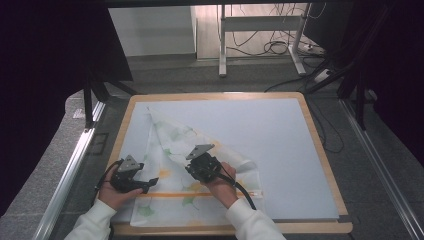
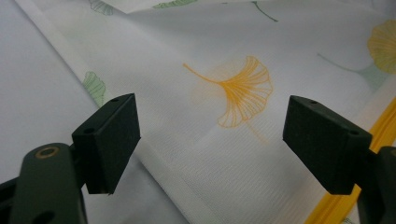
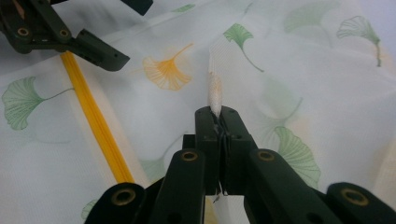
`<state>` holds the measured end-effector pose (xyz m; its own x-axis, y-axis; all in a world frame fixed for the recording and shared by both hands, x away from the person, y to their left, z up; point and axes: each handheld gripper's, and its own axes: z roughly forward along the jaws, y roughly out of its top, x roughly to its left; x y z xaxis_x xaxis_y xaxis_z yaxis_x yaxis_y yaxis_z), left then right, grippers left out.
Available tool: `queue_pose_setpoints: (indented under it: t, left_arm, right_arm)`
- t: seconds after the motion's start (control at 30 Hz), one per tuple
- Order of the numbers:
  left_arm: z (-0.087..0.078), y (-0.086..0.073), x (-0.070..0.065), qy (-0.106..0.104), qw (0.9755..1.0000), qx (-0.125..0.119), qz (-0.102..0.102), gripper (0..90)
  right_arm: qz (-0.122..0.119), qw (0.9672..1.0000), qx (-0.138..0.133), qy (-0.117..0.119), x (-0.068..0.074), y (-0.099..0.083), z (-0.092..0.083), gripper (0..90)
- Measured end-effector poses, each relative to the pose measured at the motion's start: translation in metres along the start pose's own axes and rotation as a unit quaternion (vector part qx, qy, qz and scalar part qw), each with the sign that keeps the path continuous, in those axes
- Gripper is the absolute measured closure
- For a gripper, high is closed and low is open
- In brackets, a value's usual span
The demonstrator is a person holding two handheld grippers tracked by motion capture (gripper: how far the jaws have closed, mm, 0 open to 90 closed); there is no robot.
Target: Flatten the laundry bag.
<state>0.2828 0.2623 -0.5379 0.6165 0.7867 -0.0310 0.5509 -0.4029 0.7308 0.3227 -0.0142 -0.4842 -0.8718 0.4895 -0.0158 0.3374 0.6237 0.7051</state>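
A thin white cloth [image 1: 200, 165] printed with green and orange ginkgo leaves and an orange stripe lies partly folded on the near left part of a wooden-edged desk [image 1: 320, 150] with a pale blue top. The right hand-held gripper [image 3: 218, 114] has its jaws pressed together on a pinched ridge of the cloth, which stands up just beyond the tips. The left hand-held gripper [image 2: 210, 135] sits at the cloth's near left edge with its jaws wide apart, holding nothing, an orange leaf showing on the cloth between them. The person's white sleeves [image 1: 250, 222] enter from the near edge.
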Motion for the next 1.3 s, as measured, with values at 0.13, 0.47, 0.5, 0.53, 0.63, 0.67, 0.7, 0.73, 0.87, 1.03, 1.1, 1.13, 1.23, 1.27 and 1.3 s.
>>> queue_pose_setpoints:
  t: [0.13, 0.47, 0.5, 0.53, 0.63, 0.67, 0.7, 0.73, 0.87, 1.03, 1.1, 1.13, 1.23, 1.27, 1.3]
  left_arm:
    - [0.0, 0.0, 0.0, 0.0, 1.0, -0.001, 0.0, 18.7]
    - [0.0, 0.0, 0.0, 0.001, 1.0, -0.002, 0.001, 18.7]
    - [0.0, 0.0, 0.0, 0.001, 1.0, -0.002, 0.0, 18.7]
    - [0.0, 0.0, 0.0, 0.001, 1.0, -0.002, 0.001, 18.7]
    - [0.0, 0.0, 0.0, 0.001, 1.0, -0.002, 0.0, 18.6]
    - [0.0, 0.0, 0.0, 0.001, 1.0, -0.002, 0.0, 18.6]
    - [0.0, 0.0, 0.0, 0.001, 1.0, -0.002, 0.0, 18.6]
    - [0.0, 0.0, 0.0, 0.001, 1.0, -0.002, 0.0, 18.6]
    - [0.0, 0.0, 0.0, 0.001, 1.0, -0.002, 0.001, 18.7]
    - [0.0, 0.0, 0.0, 0.0, 1.0, -0.001, 0.001, 18.7]
    - [0.0, 0.0, 0.0, 0.0, 1.0, 0.0, 0.002, 18.7]
    - [0.0, 0.0, 0.0, 0.0, 1.0, 0.0, 0.001, 18.6]
    - [0.0, 0.0, 0.0, 0.0, 1.0, 0.0, 0.001, 18.6]
    - [0.0, 0.0, 0.0, 0.0, 1.0, 0.0, 0.001, 18.7]
    - [0.0, 0.0, 0.0, 0.0, 1.0, 0.0, 0.001, 18.7]
  right_arm:
    - [0.002, 1.0, -0.006, -0.004, -0.004, 0.0, -0.004, 86.8]
    - [0.009, 0.9998, -0.016, -0.012, -0.011, 0.001, -0.012, 86.8]
    - [0.011, 0.9997, -0.018, -0.014, -0.013, 0.001, -0.014, 86.8]
    - [0.011, 0.9997, -0.018, -0.014, -0.013, 0.001, -0.014, 86.8]
    - [0.017, 0.9995, -0.02, -0.018, -0.015, 0.001, -0.016, 86.8]
    - [0.015, 0.9995, -0.021, -0.019, -0.017, 0.001, -0.017, 86.8]
    - [0.019, 0.9994, -0.023, -0.019, -0.018, 0.001, -0.018, 86.8]
    - [0.02, 0.9993, -0.024, -0.021, -0.019, 0.001, -0.019, 86.8]
    - [0.025, 0.9989, -0.031, -0.025, -0.023, 0.001, -0.024, 86.8]
    - [0.033, 0.9983, -0.037, -0.029, -0.028, 0.001, -0.029, 86.8]
    - [0.035, 0.9981, -0.04, -0.031, -0.03, 0.001, -0.031, 86.8]
    - [0.036, 0.998, -0.04, -0.032, -0.032, 0.0, -0.032, 86.8]
    - [0.043, 0.9976, -0.043, -0.035, -0.035, 0.0, -0.034, 86.8]
    - [0.044, 0.9974, -0.043, -0.036, -0.037, -0.001, -0.034, 86.8]
    - [0.046, 0.9973, -0.044, -0.037, -0.038, -0.001, -0.035, 86.8]
